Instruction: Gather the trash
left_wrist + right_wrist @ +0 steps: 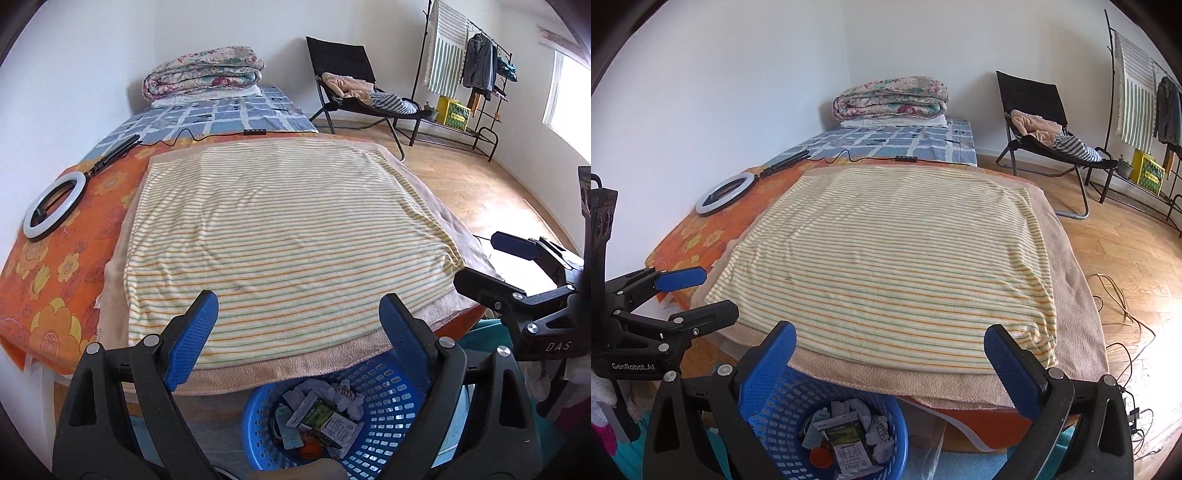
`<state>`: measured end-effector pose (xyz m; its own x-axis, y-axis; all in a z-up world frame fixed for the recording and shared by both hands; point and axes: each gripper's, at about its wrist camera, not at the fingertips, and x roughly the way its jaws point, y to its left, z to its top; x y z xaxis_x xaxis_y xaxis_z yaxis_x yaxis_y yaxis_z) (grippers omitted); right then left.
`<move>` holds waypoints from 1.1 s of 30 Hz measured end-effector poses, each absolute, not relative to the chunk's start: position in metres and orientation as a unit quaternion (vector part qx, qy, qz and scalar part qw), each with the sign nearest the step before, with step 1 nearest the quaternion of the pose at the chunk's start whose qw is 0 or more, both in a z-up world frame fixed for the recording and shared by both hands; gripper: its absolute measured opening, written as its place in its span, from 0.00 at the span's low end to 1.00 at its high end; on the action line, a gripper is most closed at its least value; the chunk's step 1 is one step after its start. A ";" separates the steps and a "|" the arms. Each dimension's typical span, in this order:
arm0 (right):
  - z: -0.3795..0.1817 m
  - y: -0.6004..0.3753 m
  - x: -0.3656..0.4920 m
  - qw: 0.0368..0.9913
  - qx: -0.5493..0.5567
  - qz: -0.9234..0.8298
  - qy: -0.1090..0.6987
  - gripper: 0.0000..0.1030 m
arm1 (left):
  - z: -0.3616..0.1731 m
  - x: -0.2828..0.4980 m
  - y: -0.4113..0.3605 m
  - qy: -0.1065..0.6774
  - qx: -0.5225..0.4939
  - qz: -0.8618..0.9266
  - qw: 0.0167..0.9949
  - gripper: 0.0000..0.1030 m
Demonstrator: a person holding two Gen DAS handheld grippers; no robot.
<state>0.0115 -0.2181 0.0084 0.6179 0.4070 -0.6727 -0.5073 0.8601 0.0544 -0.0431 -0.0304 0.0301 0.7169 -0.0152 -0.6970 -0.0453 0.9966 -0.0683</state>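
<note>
Room: bedroom, white walls, wood floor (1108, 236), bright window (565, 88) at far right.
Bed: striped towel (280, 229) spread flat over a beige blanket (1075, 295), orange floral sheet (62, 280) underneath, blue checked sheet (229, 114) at the far end.
Far end of bed: folded floral quilt (890, 98) on white pillows, against the wall corner.
Bed left side: ring light (55, 206) lying flat on the orange sheet, its black stand and cable running across the bed toward a small inline remote (905, 158).
Trash: wrappers, packets and crumpled paper (849, 432), all inside the basket.
Basket: blue plastic laundry-style basket (388, 406) on the floor, tucked against the near bed edge, partly under the blanket overhang.
Left gripper (299, 332): blue pads wide apart, nothing between them, held above the basket at the bed's near edge.
Right gripper (890, 365): pads also spread wide, nothing held, just right of the left one, over the same edge.
Obstacles: black folding chair (1045, 122) with clothes heaped on it beside the bed's far right; clothes rack (476, 74) with hanging garments and a yellow crate (452, 112) near the window.
Floor right of bed: loose cables (1123, 306) trailing close to the bed edge.
Open room: bare floor between bed, chair and rack; towel top free of items.
</note>
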 end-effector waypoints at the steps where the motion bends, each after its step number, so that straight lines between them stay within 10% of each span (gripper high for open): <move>1: 0.011 -0.217 0.014 0.898 -0.070 0.255 0.352 1.00 | 0.034 -0.041 -0.029 0.372 -0.039 0.010 0.927 0.89; 33: 0.025 -0.223 0.074 0.918 -0.011 0.225 0.326 1.00 | 0.044 -0.009 -0.018 0.342 -0.045 0.023 0.939 0.99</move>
